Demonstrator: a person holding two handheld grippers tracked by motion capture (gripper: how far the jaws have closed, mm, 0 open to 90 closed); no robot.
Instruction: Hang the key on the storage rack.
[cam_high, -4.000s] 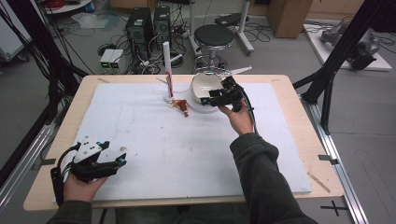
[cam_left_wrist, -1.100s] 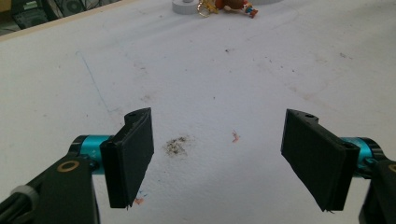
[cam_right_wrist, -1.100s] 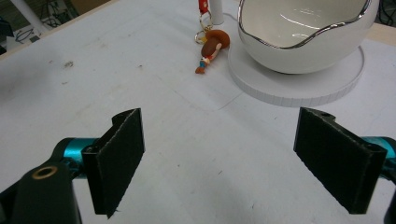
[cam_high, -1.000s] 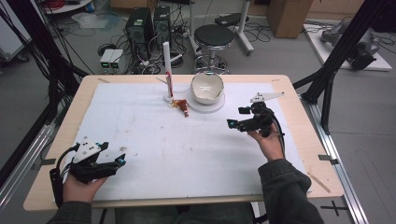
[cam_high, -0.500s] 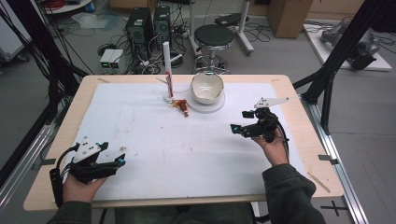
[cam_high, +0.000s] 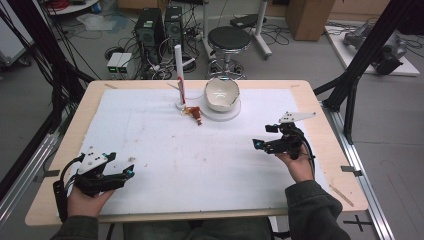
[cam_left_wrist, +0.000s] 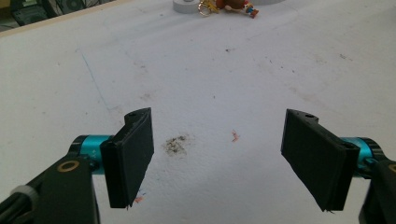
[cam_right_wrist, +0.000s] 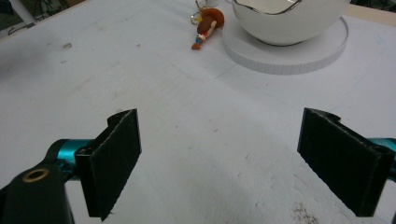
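In the high view, the left gripper (cam_high: 127, 173) sits in the lower left of the frame, held in a hand (cam_high: 85, 199) near the front edge of the tabletop (cam_high: 310, 95). The right gripper (cam_high: 256, 144) is in the right half of the frame, just below the middle, over the white sheet (cam_high: 200, 160) that covers the tabletop, and it points toward the left. Well apart from both, in the upper middle, a white bowl (cam_high: 221, 94) rests tilted on a round white base (cam_high: 231, 113). A small brown and red figure (cam_high: 195, 113) lies on the sheet just left of that base, beside an upright white post (cam_high: 178, 72) on its own small disc.

In the left gripper view, the left gripper (cam_left_wrist: 219, 161) has its jaws spread wide with nothing between them but stained sheet (cam_left_wrist: 196, 84). The figure (cam_left_wrist: 233, 6) lies at the top edge, far off.

In the right gripper view, the right gripper (cam_right_wrist: 219, 163) is likewise spread wide and empty above the sheet (cam_right_wrist: 140, 74). The bowl (cam_right_wrist: 287, 18) on its base (cam_right_wrist: 289, 53) sits in the upper right, and the figure (cam_right_wrist: 208, 27), which looks to carry a small metal ring at its far end, lies just left of the base.
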